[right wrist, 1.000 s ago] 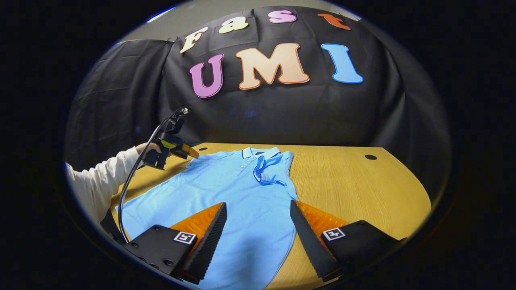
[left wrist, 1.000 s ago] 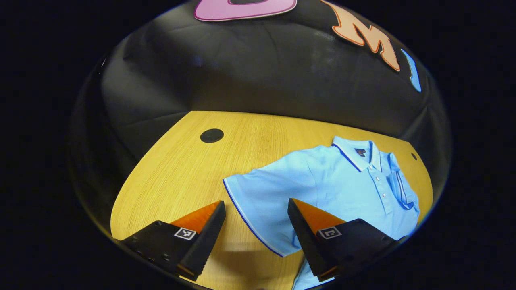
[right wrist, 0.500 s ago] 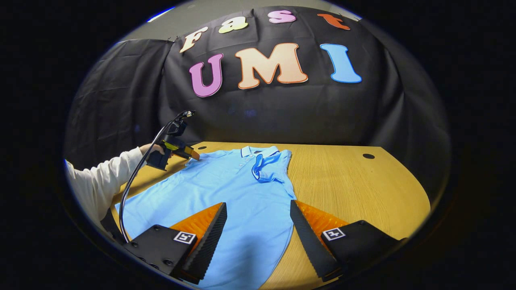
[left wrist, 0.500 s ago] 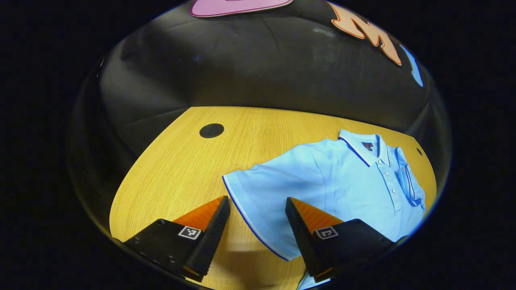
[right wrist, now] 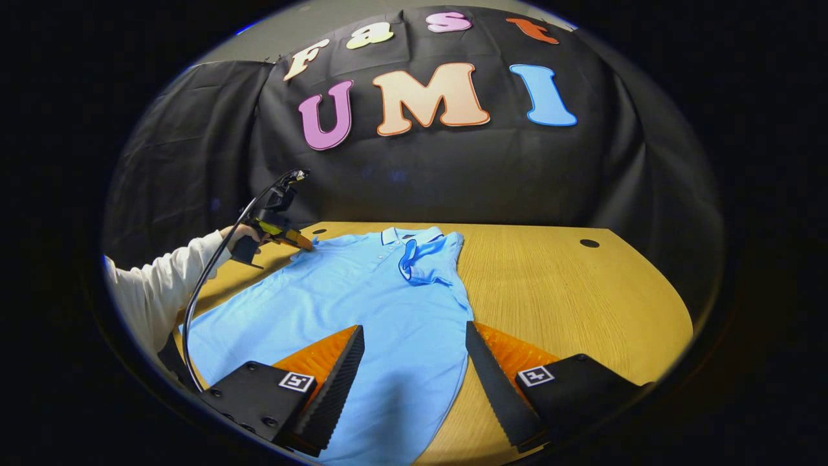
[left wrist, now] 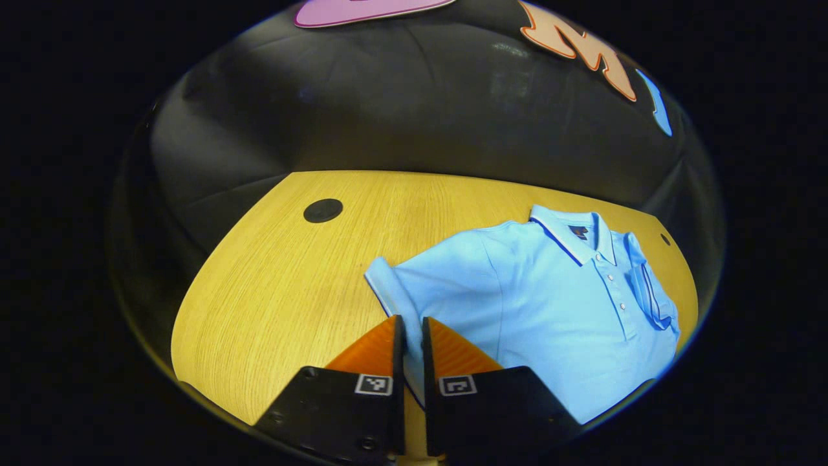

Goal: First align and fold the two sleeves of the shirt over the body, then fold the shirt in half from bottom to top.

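Since the earlier frame my left gripper (left wrist: 409,336) has closed: its fingers, spread wide on either side of the sleeve hem a second ago, now stand nearly together with the edge of the left sleeve (left wrist: 394,291) pinched between them. In the left gripper view the sleeve's corner is curled up just ahead of the fingertips. Beyond it the light blue polo shirt (left wrist: 556,304) lies flat on the wooden table (left wrist: 284,278), collar toward the black wall, and the other sleeve (left wrist: 647,294) is already folded over the chest. A round black grommet (left wrist: 323,210) sits in the tabletop, well apart from the shirt.

In the right gripper view my right gripper (right wrist: 414,362) hangs low over the shirt's lower half with its fingers wide apart, holding nothing; the cloth's right edge runs between them. Farther off I see the left gripper (right wrist: 299,242) at the shirt's shoulder, held in a hand (right wrist: 240,234) with a white sleeve (right wrist: 162,285), the forearm reaching in from the left, a black cable (right wrist: 213,265) arching back from it.
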Motion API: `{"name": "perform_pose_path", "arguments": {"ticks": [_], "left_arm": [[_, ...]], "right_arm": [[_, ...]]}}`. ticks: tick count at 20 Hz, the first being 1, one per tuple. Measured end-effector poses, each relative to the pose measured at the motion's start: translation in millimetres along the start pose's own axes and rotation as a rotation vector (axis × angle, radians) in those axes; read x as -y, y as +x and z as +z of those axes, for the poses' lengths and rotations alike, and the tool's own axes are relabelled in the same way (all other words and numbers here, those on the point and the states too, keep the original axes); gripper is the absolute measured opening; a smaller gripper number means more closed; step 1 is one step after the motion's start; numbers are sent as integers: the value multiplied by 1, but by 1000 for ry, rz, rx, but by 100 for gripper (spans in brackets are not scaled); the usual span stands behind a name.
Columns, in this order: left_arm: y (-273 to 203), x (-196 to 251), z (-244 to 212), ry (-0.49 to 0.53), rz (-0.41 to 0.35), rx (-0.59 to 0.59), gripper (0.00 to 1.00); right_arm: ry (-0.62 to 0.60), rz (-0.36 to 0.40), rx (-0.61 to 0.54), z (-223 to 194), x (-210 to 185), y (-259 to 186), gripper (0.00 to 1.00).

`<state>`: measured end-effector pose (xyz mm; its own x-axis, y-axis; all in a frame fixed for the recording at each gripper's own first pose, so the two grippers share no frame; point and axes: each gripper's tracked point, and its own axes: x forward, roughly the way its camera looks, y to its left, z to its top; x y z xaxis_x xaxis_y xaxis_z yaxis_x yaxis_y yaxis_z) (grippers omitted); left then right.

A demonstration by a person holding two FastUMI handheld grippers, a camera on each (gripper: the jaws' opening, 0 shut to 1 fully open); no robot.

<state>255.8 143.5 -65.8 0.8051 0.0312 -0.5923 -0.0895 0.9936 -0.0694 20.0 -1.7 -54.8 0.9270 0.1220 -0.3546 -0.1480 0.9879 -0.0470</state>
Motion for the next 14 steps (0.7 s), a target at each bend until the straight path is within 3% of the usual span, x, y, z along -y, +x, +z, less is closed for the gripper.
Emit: {"name": "perform_pose_path", "arguments": {"ticks": [2, 5, 8, 14], "left_arm": [[-1, 1, 2, -7, 6, 4, 2], [-8, 2, 5, -1, 22, 2, 0], [-28, 18, 33, 10, -2, 73, 0], [-46, 95, 50, 193, -72, 107, 0]], "right_arm": [[11, 6, -5, -3, -1, 1, 98], [20, 10, -6, -4, -1, 1, 98], [8, 6, -17, -9, 0, -3, 98], [16, 19, -11, -9, -5, -7, 98]]}}
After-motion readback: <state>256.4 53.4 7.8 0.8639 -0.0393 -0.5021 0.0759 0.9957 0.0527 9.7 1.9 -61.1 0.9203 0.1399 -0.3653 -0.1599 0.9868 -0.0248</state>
